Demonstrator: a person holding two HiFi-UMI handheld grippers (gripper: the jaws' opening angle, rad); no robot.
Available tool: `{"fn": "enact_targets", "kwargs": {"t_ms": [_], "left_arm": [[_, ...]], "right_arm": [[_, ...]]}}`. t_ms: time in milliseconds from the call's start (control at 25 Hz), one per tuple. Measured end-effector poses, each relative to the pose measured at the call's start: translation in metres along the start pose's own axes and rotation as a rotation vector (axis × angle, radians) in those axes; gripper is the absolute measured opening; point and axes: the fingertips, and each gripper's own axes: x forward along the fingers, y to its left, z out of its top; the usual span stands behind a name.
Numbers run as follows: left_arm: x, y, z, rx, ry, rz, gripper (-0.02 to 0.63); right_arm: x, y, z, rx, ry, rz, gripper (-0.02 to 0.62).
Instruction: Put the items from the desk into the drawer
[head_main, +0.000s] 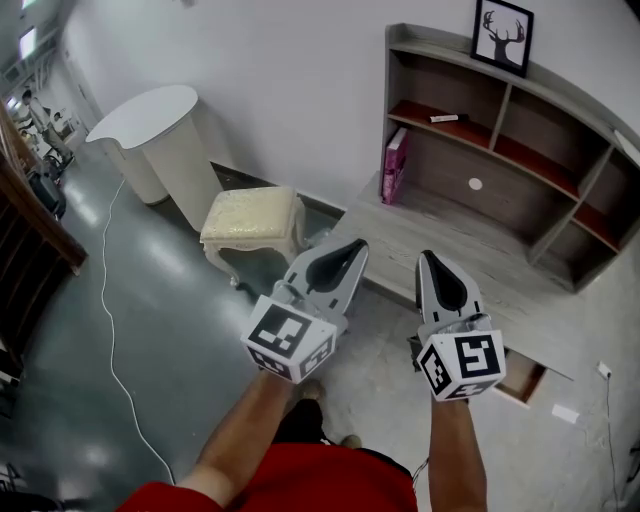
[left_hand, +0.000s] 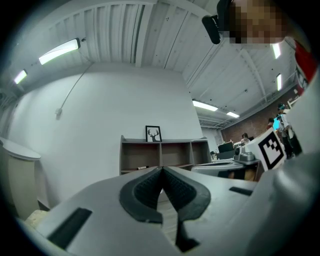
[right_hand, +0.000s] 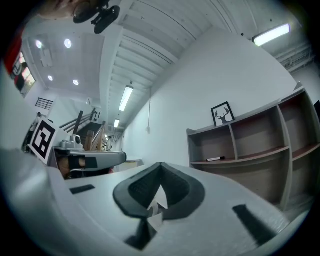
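Grippers both clenched on nothing: left gripper (head_main: 356, 246) and right gripper (head_main: 428, 257) hover side by side before the desk (head_main: 470, 250). A pink book (head_main: 394, 166) stands at its left end, a marker (head_main: 444, 118) lies on a shelf, and the drawer (head_main: 522, 382) hangs open below the front edge.

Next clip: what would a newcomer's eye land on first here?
The left gripper and right gripper, both shut and empty, fill the middle of the head view, aimed toward the grey desk. A framed deer picture stands on top of its shelf unit. A pink book stands at the desk's left end, and a cream stool sits left of it.
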Motion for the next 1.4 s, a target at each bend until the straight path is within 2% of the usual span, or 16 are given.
{"fn": "enact_targets", "kwargs": {"t_ms": [280, 480, 880, 1240, 1400], "left_arm": [[0.056, 0.046, -0.012, -0.006, -0.037, -0.049, 0.008], [0.104, 0.098, -0.027, -0.006, -0.041, -0.099, 0.008], [0.179, 0.192, -0.038, -0.014, -0.072, -0.220, 0.008], [0.244, 0.232, -0.048, -0.032, -0.077, -0.324, 0.008], [0.261, 0.241, -0.053, -0.035, -0.075, -0.343, 0.008]], "right_arm": [[0.064, -0.035, -0.011, -0.033, 0.010, -0.076, 0.003], [0.130, -0.060, -0.022, -0.052, 0.041, -0.147, 0.005], [0.247, -0.126, -0.031, -0.008, 0.067, -0.370, 0.005], [0.319, -0.186, -0.031, -0.024, 0.119, -0.561, 0.009], [0.340, -0.213, -0.041, -0.031, 0.179, -0.625, 0.059]]}}
